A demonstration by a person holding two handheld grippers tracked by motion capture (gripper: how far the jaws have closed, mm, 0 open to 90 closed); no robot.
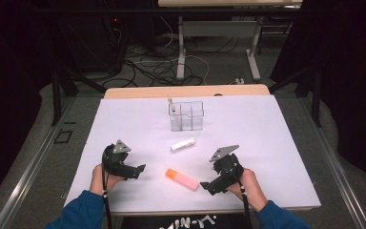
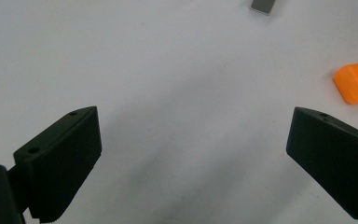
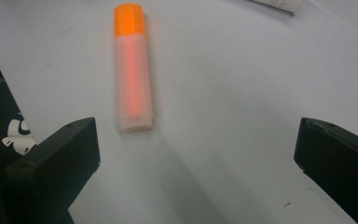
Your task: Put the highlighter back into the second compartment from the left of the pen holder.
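High view, going left to right w/ the clear organizer (image 1: 186, 116) as landmark: left tool (image 1: 138, 170) sits well nearer the person than the organizer and off to its left, low over the white surface (image 1: 276, 143), jaws spread wide w/ nothing between them; the left gripper view confirms bare surface between the pads. Inside the organizer's left compartment one thin stick-like item (image 1: 171, 104) leans upright; can't tell what it is. Other compartments look empty.

Next, a white marker-like piece (image 1: 183, 144) lies flat just in front of the organizer, apart from it. Further toward the person from the organizer lies the orange-capped highlighter (image 1: 182, 179), flat, cap end pointing left; both tools flank it and touch nothing. In the left gripper view its orange cap (image 2: 356, 82) shows at the right edge.

Right tool (image 1: 208, 185) is nearer the person than the organizer and a bit right of it, tips near the highlighter's pale end, jaws spread, not pinching anything. Right gripper view: highlighter (image 3: 131, 65) lies ahead of the jaws, closer to the left one, not between the pads yet.

Judgement: work looks like sorting pens into the organizer. One item likely in; highlighter and white piece not yet placed. Highlighter seems next, w/ the right tool best set to take it.
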